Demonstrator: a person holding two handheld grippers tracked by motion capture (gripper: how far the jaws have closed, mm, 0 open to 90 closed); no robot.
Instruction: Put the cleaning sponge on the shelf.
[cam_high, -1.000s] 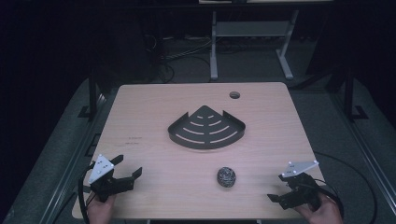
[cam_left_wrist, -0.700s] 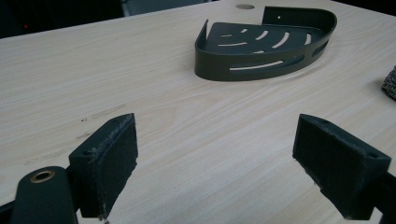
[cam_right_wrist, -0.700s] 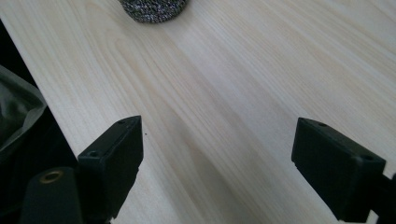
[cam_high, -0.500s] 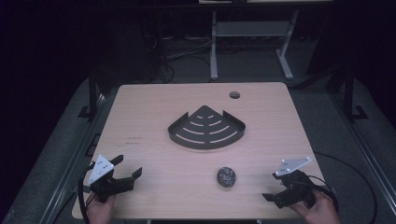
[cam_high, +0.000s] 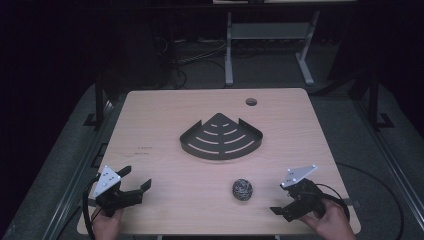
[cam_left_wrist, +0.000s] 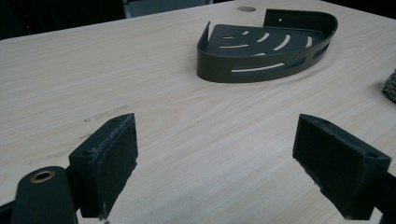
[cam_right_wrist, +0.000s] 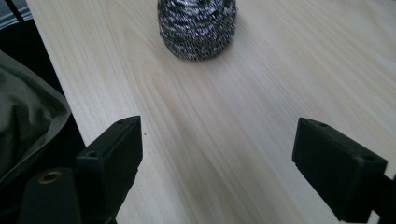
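We see a pale wooden table with a round hole near its far edge, standing on grey floor. Beyond it the room is dark; a white metal frame and loose cables lie behind.

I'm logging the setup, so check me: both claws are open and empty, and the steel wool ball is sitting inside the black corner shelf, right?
Not quite. The steel wool ball isn't inside the black corner shelf; it rests on the bare table, apart from the shelf and nearer the person, as the high view shows. The rest holds: the left claw and right claw are both open and empty.
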